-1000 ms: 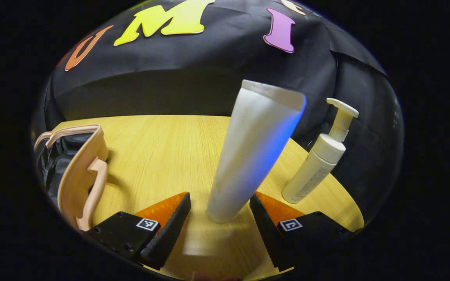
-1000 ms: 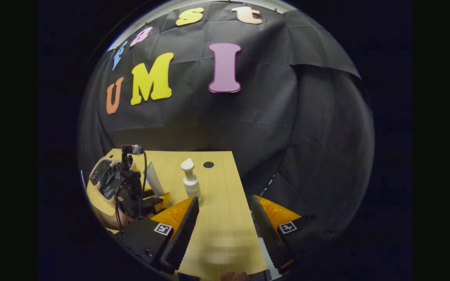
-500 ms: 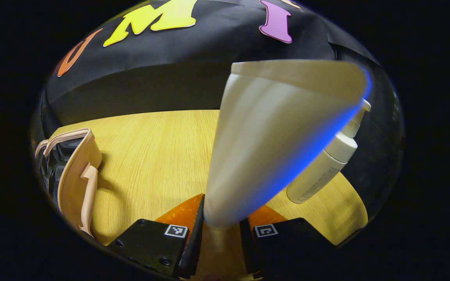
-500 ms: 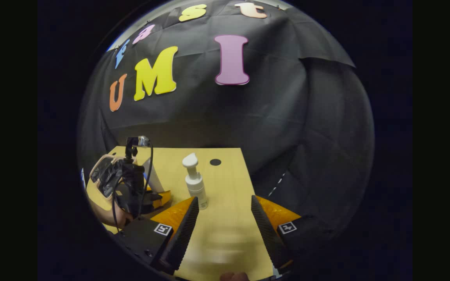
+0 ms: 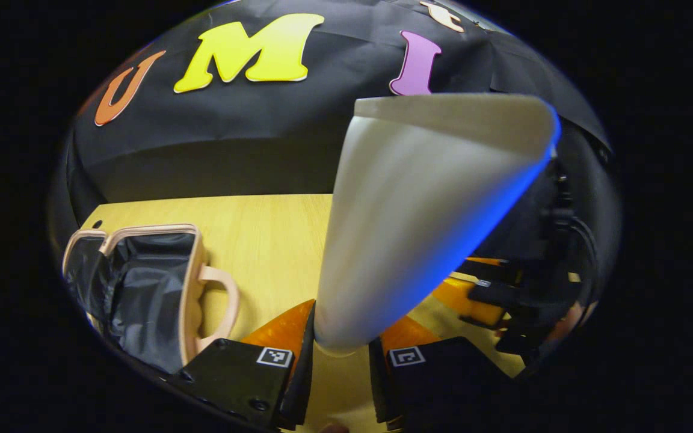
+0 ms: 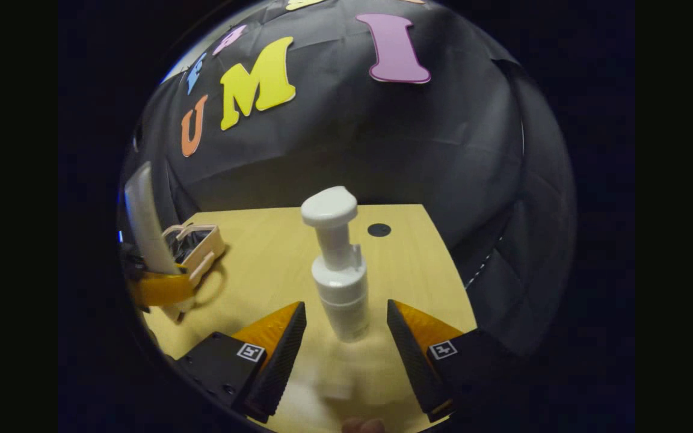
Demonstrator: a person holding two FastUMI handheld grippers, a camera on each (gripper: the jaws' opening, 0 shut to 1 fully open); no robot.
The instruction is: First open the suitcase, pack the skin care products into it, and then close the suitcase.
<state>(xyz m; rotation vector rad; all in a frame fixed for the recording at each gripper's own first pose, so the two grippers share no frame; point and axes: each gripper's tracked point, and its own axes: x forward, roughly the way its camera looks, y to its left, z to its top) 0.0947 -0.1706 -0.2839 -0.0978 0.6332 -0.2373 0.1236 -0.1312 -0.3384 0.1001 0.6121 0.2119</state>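
Packing the skin care products into the opened suitcase, with neither product in it yet.

The left hand-held gripper (image 5: 340,355) is clamping both fingers on the lower end of a white squeeze tube (image 5: 418,216), which is rising up and away from it; the small peach suitcase (image 5: 142,282) is lying open on the wooden bench (image 5: 262,240), ahead and to this gripper's left, its dark lining showing bare. The right hand-held gripper (image 6: 340,334) is standing with fingers apart on either side of the upright white pump bottle (image 6: 337,270), not yet touching it. Judging by this, opening is done; placing the tube, grasping and packing the bottle, and closing the case are remaining.
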